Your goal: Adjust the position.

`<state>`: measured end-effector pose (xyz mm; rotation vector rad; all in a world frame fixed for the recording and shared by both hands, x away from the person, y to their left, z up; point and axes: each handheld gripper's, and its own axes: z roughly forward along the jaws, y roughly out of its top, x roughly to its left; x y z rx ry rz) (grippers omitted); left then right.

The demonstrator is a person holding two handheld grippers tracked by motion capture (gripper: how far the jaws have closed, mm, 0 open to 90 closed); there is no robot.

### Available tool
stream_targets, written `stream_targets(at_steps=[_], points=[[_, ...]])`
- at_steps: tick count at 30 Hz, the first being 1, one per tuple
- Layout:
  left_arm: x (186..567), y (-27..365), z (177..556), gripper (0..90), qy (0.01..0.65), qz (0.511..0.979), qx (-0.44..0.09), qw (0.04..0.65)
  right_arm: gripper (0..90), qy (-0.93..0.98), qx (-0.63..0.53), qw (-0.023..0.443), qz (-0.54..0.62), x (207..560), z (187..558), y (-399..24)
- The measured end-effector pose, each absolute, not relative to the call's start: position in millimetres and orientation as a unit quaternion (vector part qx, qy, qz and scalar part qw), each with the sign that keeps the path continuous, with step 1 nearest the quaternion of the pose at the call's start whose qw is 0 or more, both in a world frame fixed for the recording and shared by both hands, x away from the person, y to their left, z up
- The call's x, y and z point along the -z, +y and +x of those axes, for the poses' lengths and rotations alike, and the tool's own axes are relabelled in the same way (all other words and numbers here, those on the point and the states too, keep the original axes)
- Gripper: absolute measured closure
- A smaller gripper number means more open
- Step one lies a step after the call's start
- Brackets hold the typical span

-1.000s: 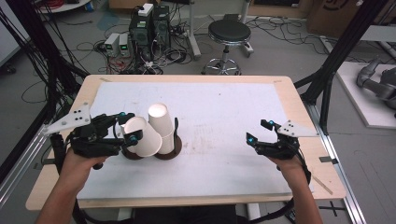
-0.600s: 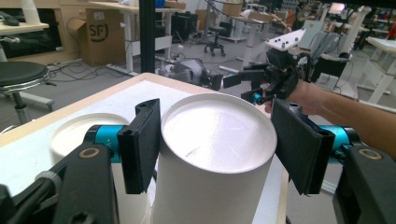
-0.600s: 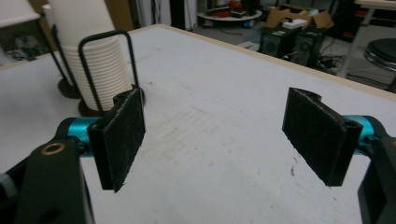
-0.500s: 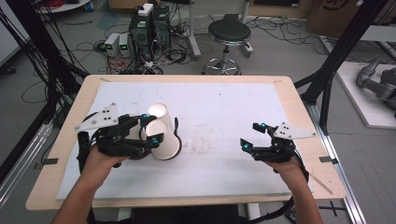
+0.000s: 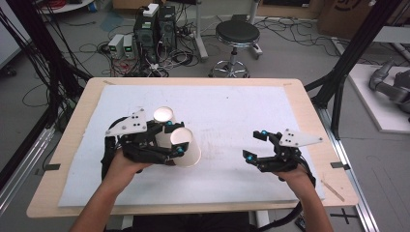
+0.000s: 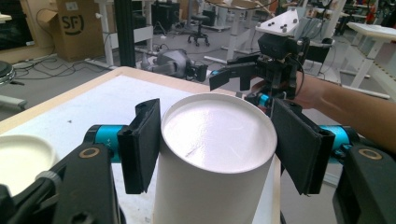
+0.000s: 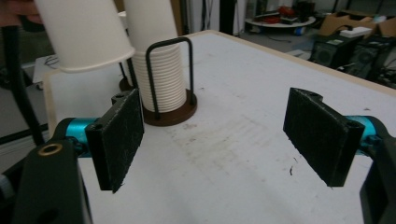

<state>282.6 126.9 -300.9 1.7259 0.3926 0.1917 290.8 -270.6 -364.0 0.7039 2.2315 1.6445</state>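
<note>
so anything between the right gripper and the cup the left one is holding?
Nothing visible. The left gripper is shut on the cup, lifted beside the cup stack. The right gripper is open, with bare mat between them.

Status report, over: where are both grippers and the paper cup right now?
Left gripper shut on paper cup, upside down, lifted. Right gripper open, empty. Cup stack in its holder nearby, nothing blocking.
</note>
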Motion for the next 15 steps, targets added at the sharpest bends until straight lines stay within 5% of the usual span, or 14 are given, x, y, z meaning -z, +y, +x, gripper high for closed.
stream_targets(at_steps=[15], points=[[309.4, 102.9, 289.9, 35.5, 0.151, 0.758, -0.07, 0.631, 20.9, 0.781, -0.582, 0.1, 0.204, 367.1, 289.9, -236.9]])
